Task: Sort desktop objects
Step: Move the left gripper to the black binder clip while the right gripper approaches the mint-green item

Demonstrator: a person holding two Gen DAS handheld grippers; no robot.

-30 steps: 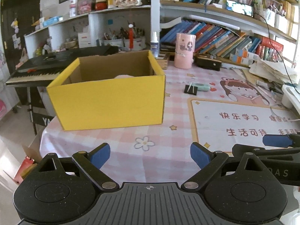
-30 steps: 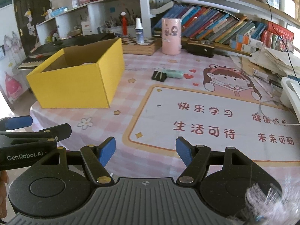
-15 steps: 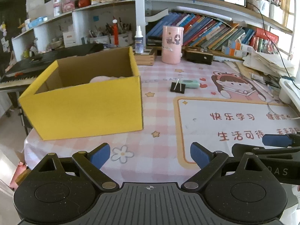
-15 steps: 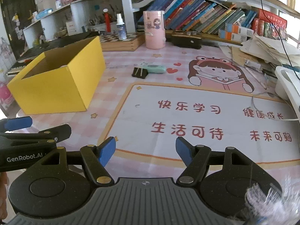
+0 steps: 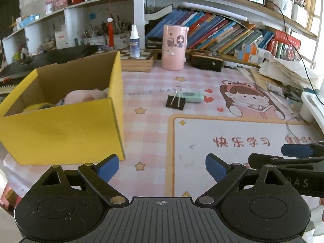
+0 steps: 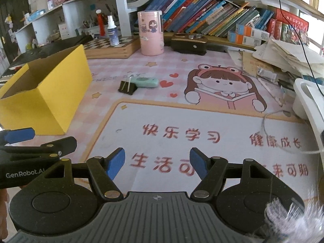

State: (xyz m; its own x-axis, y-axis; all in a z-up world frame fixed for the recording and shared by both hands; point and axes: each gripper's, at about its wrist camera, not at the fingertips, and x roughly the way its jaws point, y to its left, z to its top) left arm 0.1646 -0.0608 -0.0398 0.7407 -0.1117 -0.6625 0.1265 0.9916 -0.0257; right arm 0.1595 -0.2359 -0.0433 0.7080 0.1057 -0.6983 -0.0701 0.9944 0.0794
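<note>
Both grippers hang above the desk mat with nothing between their blue pads; the left gripper (image 5: 162, 167) has its jaws spread wide at the lower centre of the left wrist view, and the right gripper (image 6: 158, 163) has its jaws parted too, empty, at the lower centre of its own view. The yellow box (image 5: 66, 129) fills the left of the left wrist view, open at the top, with a pink soft thing (image 5: 85, 97) lying inside. In the middle of that frame a black binder clip (image 5: 175, 101) lies on the pink checked cloth (image 5: 147, 125), touching a mint green case (image 5: 192, 97) just to its right; both lie apart from the box. A pink cylinder (image 5: 174, 47) stands upright in the upper centre, before the slanted books (image 5: 218, 34); a white spray bottle (image 5: 134, 41) stands to its left.
</note>
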